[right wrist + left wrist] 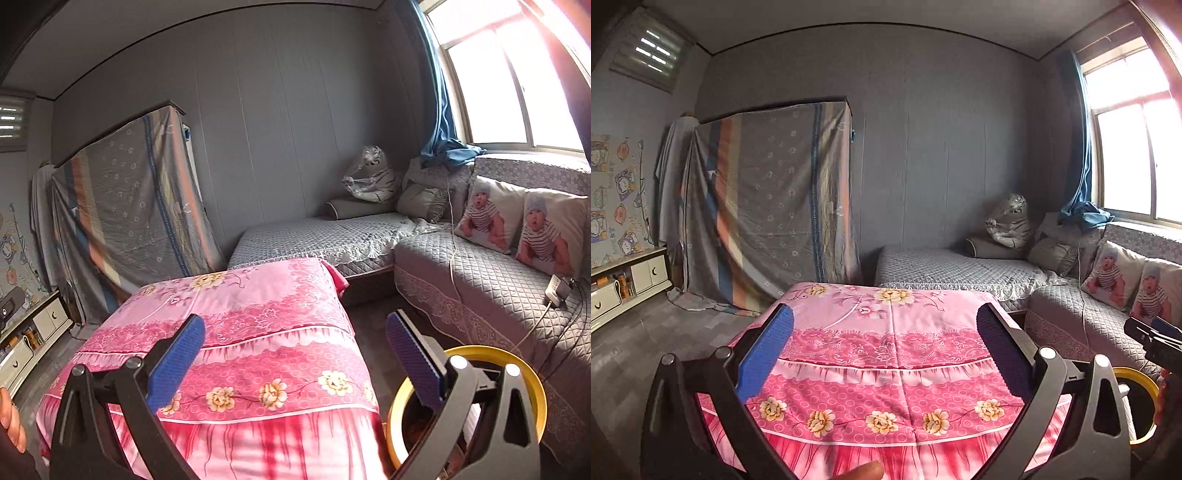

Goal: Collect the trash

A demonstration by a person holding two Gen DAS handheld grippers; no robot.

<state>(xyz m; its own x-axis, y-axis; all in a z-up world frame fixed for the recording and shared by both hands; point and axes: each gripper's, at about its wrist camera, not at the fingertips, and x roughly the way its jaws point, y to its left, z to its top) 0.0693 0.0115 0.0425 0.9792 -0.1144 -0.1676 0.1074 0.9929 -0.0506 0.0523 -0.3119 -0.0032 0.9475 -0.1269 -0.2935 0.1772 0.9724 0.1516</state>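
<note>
- Left gripper (pixel 884 345): jaws stand wide apart with nothing between the blue pads; it hangs over the near end of the pink floral cloth (pixel 886 369).
- Right gripper (pixel 295 349): jaws fully spread and empty. Its left pad sits over the cloth edge; its right pad sits over the yellow-rimmed bin (pixel 532 373).
- Task item location: no loose trash is visible on the cloth, the floor or the seats in either view. The only task object in sight is the bin, on the floor just beside the right corner of the pink-covered surface, between it and the grey quilted sofa (pixel 480 280).
- Handling judgement, bin: it appears to be a light, rigid container with a thin liner. The yellow rim looks stiff enough to pinch; take it at the rim edge, one pad inside, one outside. The liner is likely soft and slippery and could pull free if gripped alone.
- Handling judgement, trash: contents cannot be made out, so weight and fragility cannot be told.
- View difference: the right wrist view shows most of the bin's ring, plus a charger and cable (pixel 557 291) on the sofa. The left wrist view shows only a sliver of the bin (pixel 1141 380), but adds the right gripper's tip (pixel 1156 332), a fingertip (pixel 864 472) at the bottom edge, and more of the low cabinet (pixel 628 280).
- Far field: both views show a draped wardrobe (pixel 768 206), cushions and a bright window (pixel 1134 147).
</note>
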